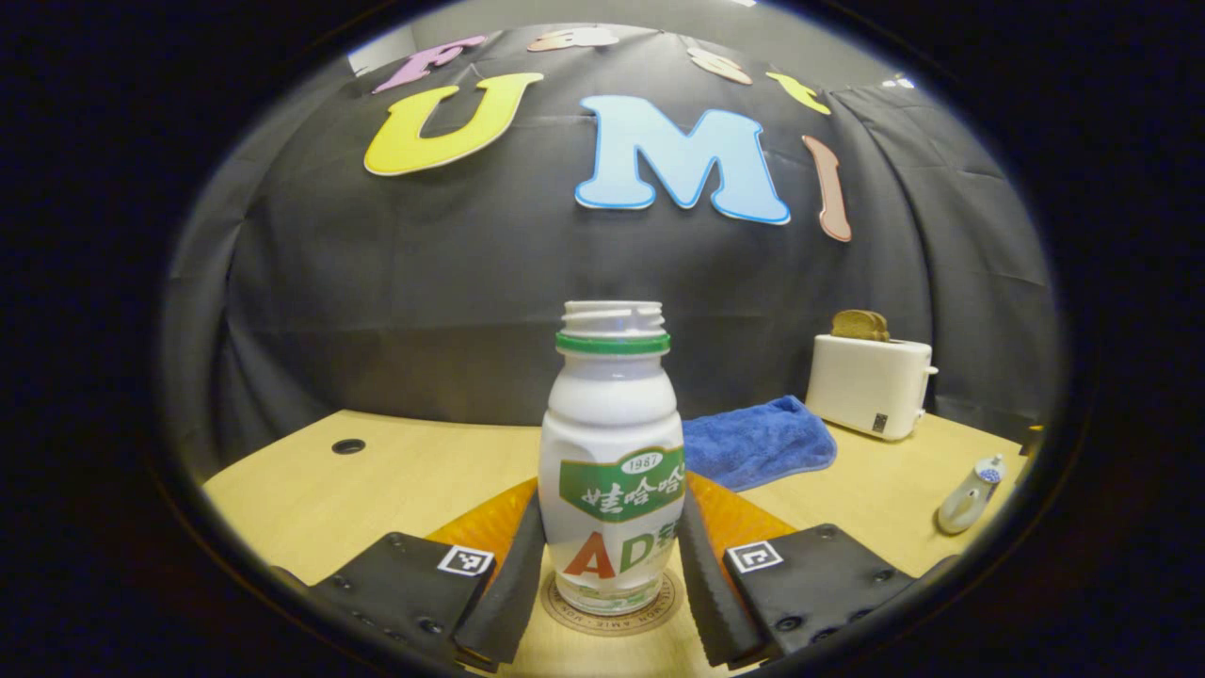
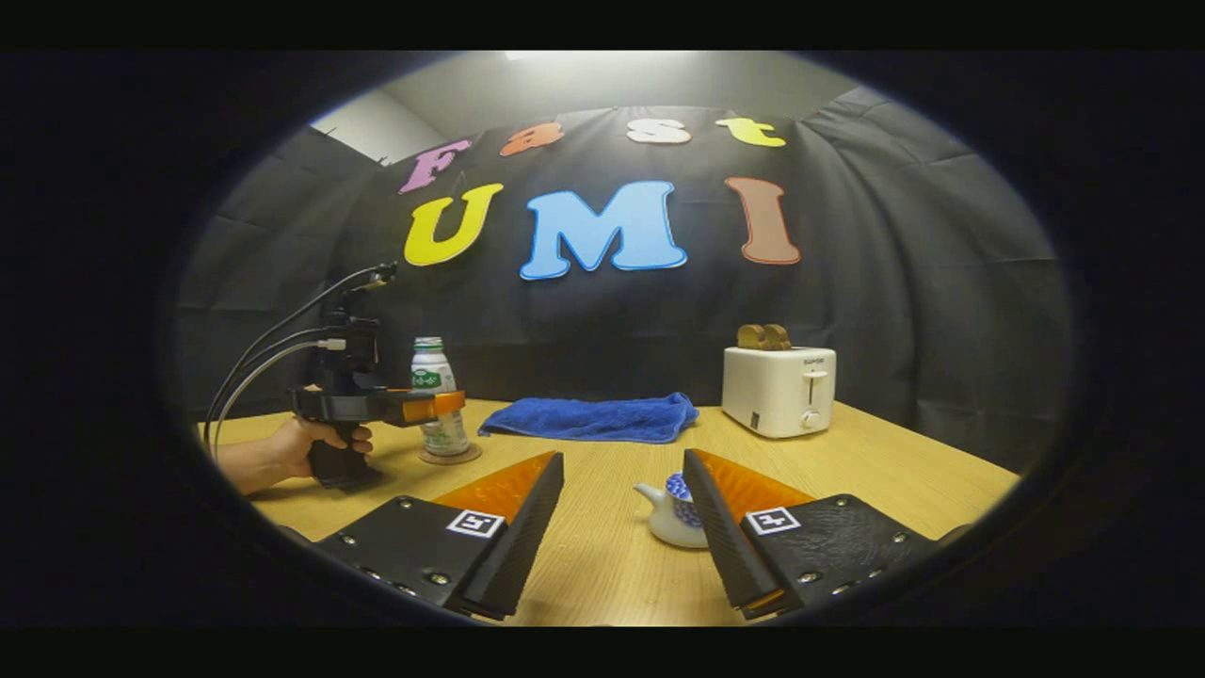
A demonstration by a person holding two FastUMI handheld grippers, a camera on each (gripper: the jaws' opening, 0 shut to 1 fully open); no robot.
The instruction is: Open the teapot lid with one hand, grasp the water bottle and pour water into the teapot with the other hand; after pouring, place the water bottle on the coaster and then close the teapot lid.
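The left claw (image 1: 610, 574) brackets the water bottle (image 1: 612, 461), its fingers close at either side; whether they press it I cannot tell. The bottle stands upright and uncapped on the round coaster (image 1: 612, 617) on the surface (image 1: 311, 490). The right claw (image 2: 623, 527) is spread wide, released, with the teapot (image 2: 670, 513) just beyond its fingers. Farther back lie a blue towel (image 2: 584, 417) and a toaster (image 2: 778, 389).
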